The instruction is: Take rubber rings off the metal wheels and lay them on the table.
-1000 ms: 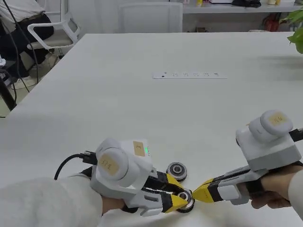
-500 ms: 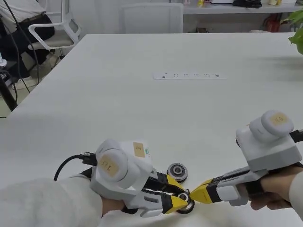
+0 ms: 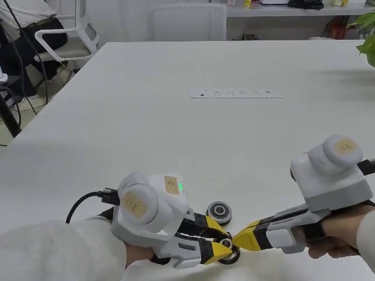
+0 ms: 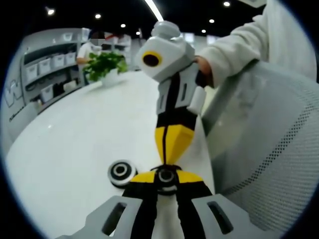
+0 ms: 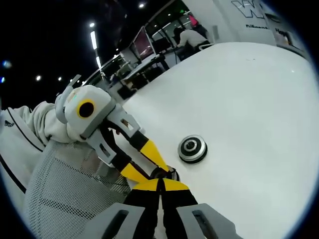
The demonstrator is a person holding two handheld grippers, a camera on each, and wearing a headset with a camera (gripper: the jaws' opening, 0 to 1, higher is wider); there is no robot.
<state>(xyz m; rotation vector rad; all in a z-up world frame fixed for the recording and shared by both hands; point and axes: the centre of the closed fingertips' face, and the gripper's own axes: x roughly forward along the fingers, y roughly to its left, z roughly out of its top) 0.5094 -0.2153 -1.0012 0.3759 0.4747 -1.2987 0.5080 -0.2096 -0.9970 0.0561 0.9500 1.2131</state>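
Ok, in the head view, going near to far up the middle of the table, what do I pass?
Held wheel → loose wheel → power strip → white chair at the far end.

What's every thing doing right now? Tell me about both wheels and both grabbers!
left gripper: shut on the held wheel, a jaw on each side.
held wheel: clamped, down near the table.
right gripper: shut, tips at the held wheel's edge; whether it pinches the ring is hidden.
loose wheel: lying flat on the table, untouched, dark ring on it.
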